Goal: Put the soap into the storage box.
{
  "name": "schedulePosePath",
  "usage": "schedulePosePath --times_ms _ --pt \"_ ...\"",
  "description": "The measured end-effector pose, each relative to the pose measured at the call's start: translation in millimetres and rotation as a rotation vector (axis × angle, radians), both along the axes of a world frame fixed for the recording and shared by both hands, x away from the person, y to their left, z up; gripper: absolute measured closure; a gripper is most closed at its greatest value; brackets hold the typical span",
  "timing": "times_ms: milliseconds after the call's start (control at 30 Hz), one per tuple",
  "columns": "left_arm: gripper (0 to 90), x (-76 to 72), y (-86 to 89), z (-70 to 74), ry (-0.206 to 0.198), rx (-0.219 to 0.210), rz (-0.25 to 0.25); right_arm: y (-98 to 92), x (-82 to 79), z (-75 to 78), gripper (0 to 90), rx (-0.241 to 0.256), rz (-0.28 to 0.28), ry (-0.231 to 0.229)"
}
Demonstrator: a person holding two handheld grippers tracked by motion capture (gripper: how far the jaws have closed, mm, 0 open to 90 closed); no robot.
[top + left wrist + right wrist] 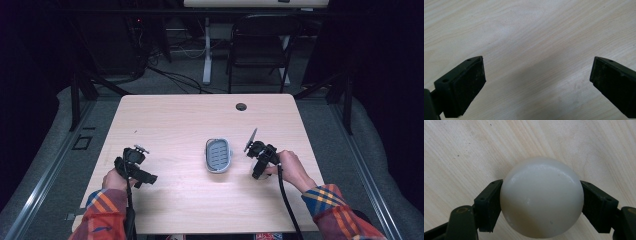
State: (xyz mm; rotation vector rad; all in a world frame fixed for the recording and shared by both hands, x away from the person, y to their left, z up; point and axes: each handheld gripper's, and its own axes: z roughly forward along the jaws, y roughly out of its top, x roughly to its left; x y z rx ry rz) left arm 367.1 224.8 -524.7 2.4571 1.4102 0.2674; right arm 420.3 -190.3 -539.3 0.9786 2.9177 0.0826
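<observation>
While the person's forearms in plaid sleeves (102, 210) enter from the near edge of the wooden table (200, 200), a gripper is held in each hand. At the near left, the left gripper (134, 167) is held over bare tabletop, well apart from everything else on the table. Its jaws are seen spread wide in the left gripper view, with nothing between the two black pads (469, 85) and only pale wood grain beneath them. At the near right, the right gripper (260, 159) is held by the right hand (292, 170), with a black cable (286, 200) trailing back from it towards the table's near edge. In the right gripper view, a smooth off-white ball (541, 197) is pinched between this gripper's jaws, one pad pressed against each side of it, with the tabletop seen behind it. Whether the ball touches the table or is held just above it cannot be told. Between the two grippers, nearer the right one and a little farther in, a small grey oval dish (218, 155) with a slotted inner floor lies flat on the wood, just beside the right gripper but apart from it. Farther off, near the table's far edge, a round dark cable hole (241, 106) is set into the top. Beyond the table, a dark folding chair (257, 47) is seen standing on the floor.
</observation>
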Motion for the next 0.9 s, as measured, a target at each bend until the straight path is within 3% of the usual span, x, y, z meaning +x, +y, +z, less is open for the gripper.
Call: schedulePosePath --times_ms 400,900 --pt "0.0 0.0 -0.1 0.0 0.001 0.000 -0.003 1.8 -0.6 5.6 24.3 -0.027 0.009 -0.005" --pt "0.0 0.1 -0.4 -0.1 0.000 -0.001 -0.007 8.3 3.7 13.0 24.4 -0.018 0.015 -0.012"
